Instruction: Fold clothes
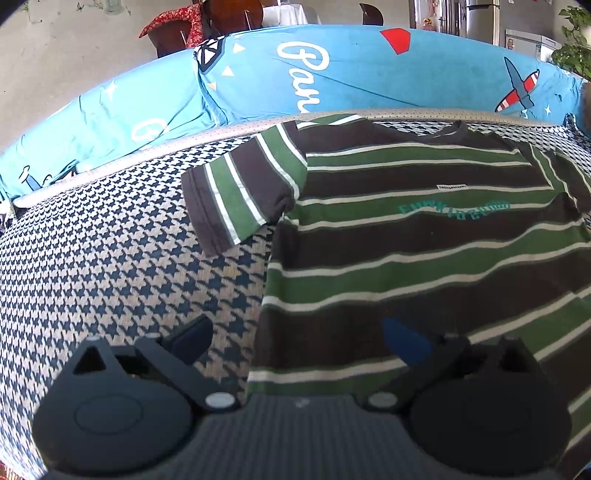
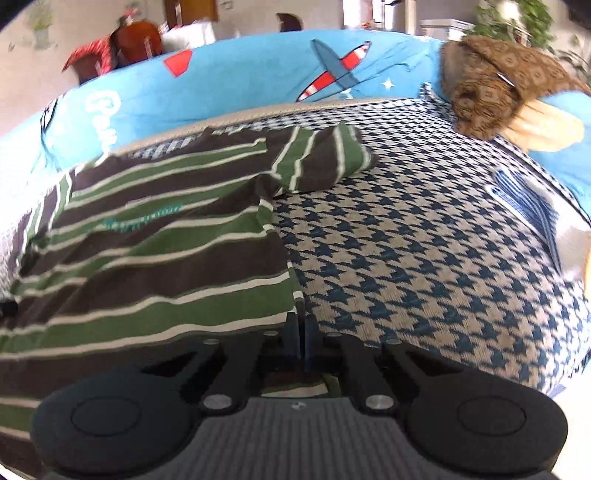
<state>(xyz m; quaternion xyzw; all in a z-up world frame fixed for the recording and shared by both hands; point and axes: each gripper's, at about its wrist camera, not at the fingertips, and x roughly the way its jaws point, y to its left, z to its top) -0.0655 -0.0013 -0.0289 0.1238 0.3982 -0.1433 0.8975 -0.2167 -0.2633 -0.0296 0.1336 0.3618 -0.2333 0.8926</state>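
A brown, green and white striped T-shirt (image 1: 424, 236) lies face up on the houndstooth-covered surface (image 1: 110, 266), its collar at the far side and one short sleeve (image 1: 240, 192) spread to the left. My left gripper (image 1: 299, 336) hangs open over the shirt's lower left edge, one finger above the cover and one above the cloth. In the right wrist view the same shirt (image 2: 155, 258) fills the left half, its other sleeve (image 2: 321, 158) crumpled at the back. My right gripper (image 2: 302, 332) is shut on the shirt's lower right hem corner.
A blue cartoon-print cushion back (image 1: 332, 74) curves behind the surface. A brown patterned cloth (image 2: 495, 85) and a blue striped folded item (image 2: 524, 199) sit at the right side. Chairs (image 1: 229, 18) and a plant (image 1: 576, 44) stand beyond.
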